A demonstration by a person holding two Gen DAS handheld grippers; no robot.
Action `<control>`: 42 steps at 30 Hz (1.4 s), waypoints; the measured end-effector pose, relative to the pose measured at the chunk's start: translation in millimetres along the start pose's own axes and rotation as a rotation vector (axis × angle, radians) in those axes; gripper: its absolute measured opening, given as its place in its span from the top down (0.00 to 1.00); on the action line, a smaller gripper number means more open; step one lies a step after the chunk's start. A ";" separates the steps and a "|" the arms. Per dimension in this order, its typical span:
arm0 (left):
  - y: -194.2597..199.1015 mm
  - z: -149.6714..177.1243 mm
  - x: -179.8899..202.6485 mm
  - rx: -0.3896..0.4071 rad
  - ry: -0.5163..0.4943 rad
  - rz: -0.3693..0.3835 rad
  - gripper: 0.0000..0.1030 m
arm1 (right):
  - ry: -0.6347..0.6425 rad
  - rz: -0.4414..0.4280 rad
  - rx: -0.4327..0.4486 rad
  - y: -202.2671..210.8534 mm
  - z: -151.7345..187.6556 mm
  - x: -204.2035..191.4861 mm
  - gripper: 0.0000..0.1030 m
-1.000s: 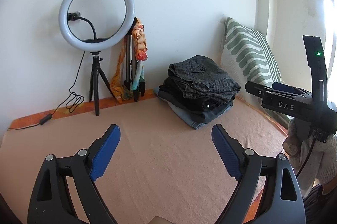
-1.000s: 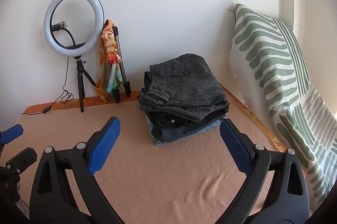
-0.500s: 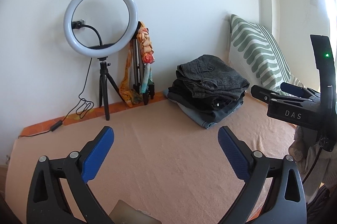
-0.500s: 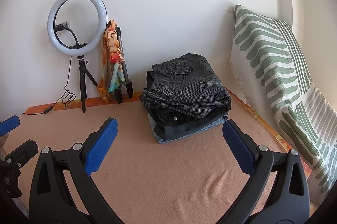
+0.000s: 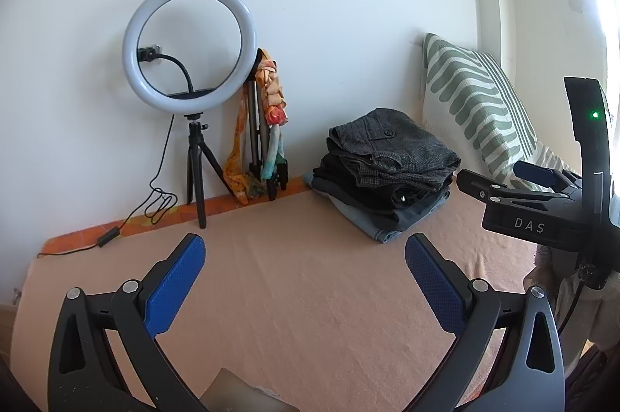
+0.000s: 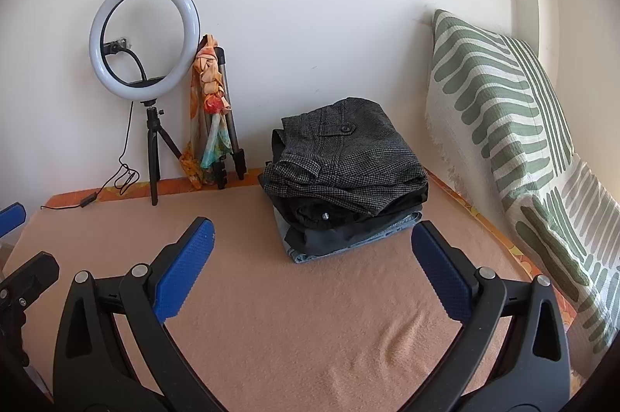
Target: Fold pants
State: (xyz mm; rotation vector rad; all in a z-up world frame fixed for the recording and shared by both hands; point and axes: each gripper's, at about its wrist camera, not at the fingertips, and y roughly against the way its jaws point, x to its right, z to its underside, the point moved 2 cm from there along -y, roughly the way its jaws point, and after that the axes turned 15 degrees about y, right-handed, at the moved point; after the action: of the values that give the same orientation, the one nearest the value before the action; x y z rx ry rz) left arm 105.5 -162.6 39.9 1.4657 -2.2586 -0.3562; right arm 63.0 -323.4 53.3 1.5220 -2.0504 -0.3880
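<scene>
Matt woven pants (image 6: 341, 156) on fuzzy cloth blanket (image 6: 310, 315).

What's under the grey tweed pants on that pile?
Under the grey pants lies a black garment, then a dark grey one, then blue denim at the bottom, resting on the blanket. Only their front edges show; anything further in is covered.

I have drawn my left tongs (image 5: 306, 282) back from the wall: the ring light (image 5: 190, 45) and the stack of folded pants (image 5: 387, 171) now sit farther off in their view, and more of the bed's peach blanket (image 5: 310, 295) shows ahead of the tips. A pale object (image 5: 240, 392) has come in at the bottom edge. My right tongs (image 6: 312, 266) have pulled back too, and the stack sits a little farther from them.
</scene>
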 end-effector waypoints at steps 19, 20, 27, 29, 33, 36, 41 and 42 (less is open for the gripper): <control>-1.3 1.2 3.4 -0.015 -0.004 0.014 0.00 | -0.003 0.000 -0.003 -2.8 0.6 1.5 0.00; -1.4 1.2 3.4 -0.015 -0.004 0.015 0.00 | -0.002 -0.002 -0.003 -3.0 0.7 1.3 0.00; -1.6 1.6 3.5 -0.014 -0.003 0.013 0.00 | -0.003 0.000 -0.006 -2.9 1.9 1.8 0.00; -1.6 1.6 3.2 -0.015 -0.002 0.014 0.00 | -0.003 0.000 -0.006 -3.0 2.3 1.8 0.00; -1.4 1.9 3.1 -0.016 -0.003 0.015 0.00 | -0.003 0.000 -0.006 -3.2 2.3 1.5 0.00; -1.2 2.0 2.8 -0.017 -0.003 0.016 0.00 | -0.003 0.000 -0.007 -3.4 2.4 1.4 0.00; -1.0 1.9 2.5 -0.017 -0.002 0.015 0.00 | -0.003 0.000 -0.007 -3.8 2.3 1.6 0.00; -0.8 2.0 2.3 -0.018 -0.002 0.015 0.00 | -0.003 0.000 -0.007 -3.9 2.2 1.7 0.00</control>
State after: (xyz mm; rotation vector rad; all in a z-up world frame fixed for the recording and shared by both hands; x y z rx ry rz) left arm 104.4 -165.1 38.4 1.4394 -2.2608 -0.3723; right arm 64.4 -326.4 49.8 1.5184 -2.0495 -0.3976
